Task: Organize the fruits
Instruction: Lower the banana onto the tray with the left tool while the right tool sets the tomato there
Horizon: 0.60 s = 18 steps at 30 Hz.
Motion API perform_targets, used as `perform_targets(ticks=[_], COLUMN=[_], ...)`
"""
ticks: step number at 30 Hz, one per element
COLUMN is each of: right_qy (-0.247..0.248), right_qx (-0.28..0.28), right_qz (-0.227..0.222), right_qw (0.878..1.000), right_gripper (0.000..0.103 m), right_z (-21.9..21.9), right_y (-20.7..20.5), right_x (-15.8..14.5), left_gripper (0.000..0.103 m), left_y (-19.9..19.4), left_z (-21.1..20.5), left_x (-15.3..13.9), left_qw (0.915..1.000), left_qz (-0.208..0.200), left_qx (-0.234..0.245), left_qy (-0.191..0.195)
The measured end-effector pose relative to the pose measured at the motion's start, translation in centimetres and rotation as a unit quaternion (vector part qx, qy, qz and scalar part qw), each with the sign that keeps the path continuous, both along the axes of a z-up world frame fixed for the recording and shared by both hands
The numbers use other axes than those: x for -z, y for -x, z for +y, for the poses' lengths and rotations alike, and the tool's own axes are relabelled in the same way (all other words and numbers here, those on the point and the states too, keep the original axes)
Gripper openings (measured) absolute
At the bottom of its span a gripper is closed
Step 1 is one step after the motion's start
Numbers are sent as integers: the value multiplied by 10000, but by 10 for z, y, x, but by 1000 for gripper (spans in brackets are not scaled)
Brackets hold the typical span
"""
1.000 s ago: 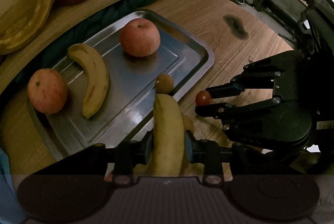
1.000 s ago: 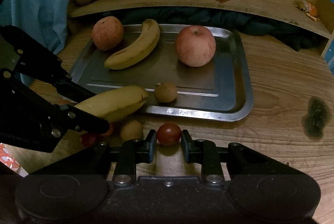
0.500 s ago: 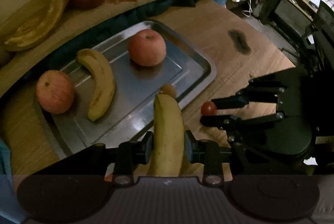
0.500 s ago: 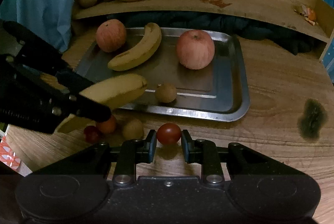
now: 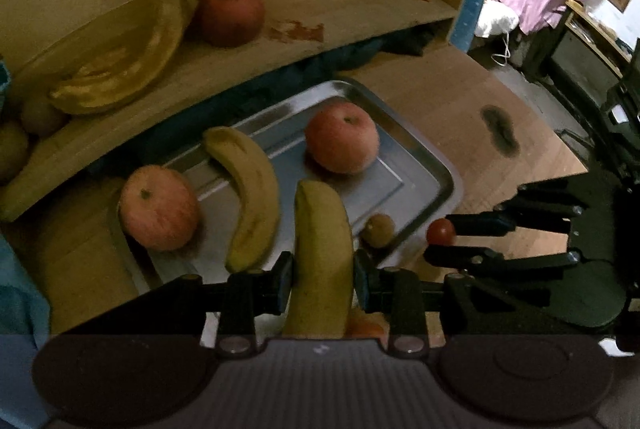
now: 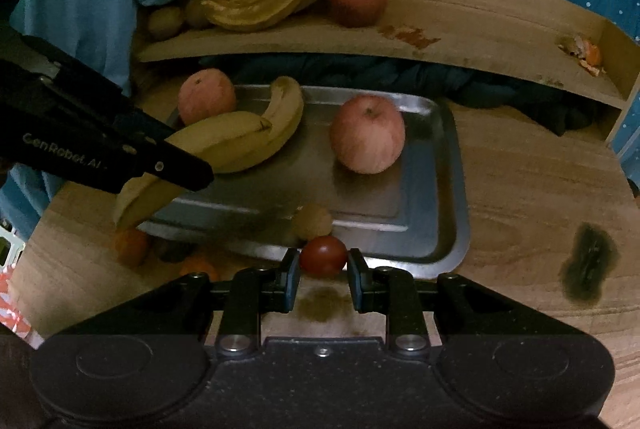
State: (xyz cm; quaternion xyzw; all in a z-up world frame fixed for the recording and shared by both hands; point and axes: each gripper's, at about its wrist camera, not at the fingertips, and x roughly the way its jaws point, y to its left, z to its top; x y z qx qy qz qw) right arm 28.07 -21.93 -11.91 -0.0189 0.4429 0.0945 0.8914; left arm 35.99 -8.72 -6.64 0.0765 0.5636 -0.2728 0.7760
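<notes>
Left gripper [image 5: 322, 271] clamped on banana [image 5: 322, 253], long axis pointing tray-ward [image 5: 436, 165]; right gripper [image 6: 323, 271] pinching cherry tomato [image 6: 323, 256].

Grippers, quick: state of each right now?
Left gripper: closed on a banana.
Right gripper: closed on a small red tomato.

"GenRobot.AI" — printed on left hand-held gripper [image 6: 182, 169]

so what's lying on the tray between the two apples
One yellow curved banana lies on the metal tray between the left red apple and the right red apple, clearest in the left wrist view.
</notes>
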Motion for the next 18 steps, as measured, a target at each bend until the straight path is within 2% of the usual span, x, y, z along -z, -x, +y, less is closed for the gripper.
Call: perform_targets(ticks=[5, 18], right_qy=[24, 149], right_qx=[209, 616], right_qz=[-53, -12], right_qw=[9998, 9980], right_gripper=[27, 27], right_z=[-5, -16], right_y=[-14, -54], right_x=[-1, 1], left_gripper=[35, 35], left_y=[-20, -64], left_z=[-2, -15], left_x=[8, 23], left_qw=[9998, 9996], left_qz=[41, 17], left_qx=[-148, 15], left_qy=[95, 285])
